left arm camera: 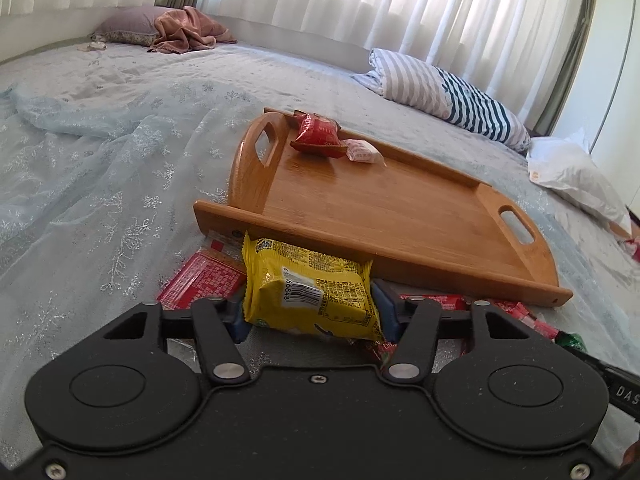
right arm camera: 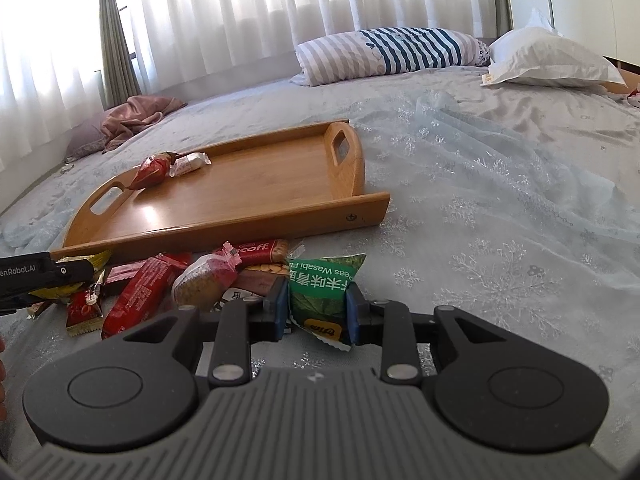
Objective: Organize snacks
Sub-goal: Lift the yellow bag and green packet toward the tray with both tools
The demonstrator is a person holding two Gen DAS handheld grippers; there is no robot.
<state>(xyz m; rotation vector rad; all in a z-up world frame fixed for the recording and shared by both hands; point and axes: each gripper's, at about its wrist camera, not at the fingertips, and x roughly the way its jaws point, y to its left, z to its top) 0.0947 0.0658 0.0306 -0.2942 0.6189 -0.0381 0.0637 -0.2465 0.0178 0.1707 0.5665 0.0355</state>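
Note:
A wooden tray (left arm camera: 360, 200) lies on the bed and holds a red packet (left arm camera: 316, 134) and a white candy (left arm camera: 362, 151); the tray also shows in the right wrist view (right arm camera: 248, 196). My left gripper (left arm camera: 310, 308) is shut on a yellow snack packet (left arm camera: 308, 284), held just before the tray's near rim. My right gripper (right arm camera: 318, 308) is shut on a green wasabi-peas packet (right arm camera: 320, 292) at the right end of a snack pile (right arm camera: 180, 280). The left gripper's body shows at the left edge of the right wrist view (right arm camera: 36, 276).
Red wrappers (left arm camera: 200, 280) lie on the pale blue bedspread (left arm camera: 100, 160) under and beside the yellow packet. Striped pillow (right arm camera: 392, 52) and white pillow (right arm camera: 548, 60) lie at the far side. A pink blanket (left arm camera: 188, 32) sits by the curtains.

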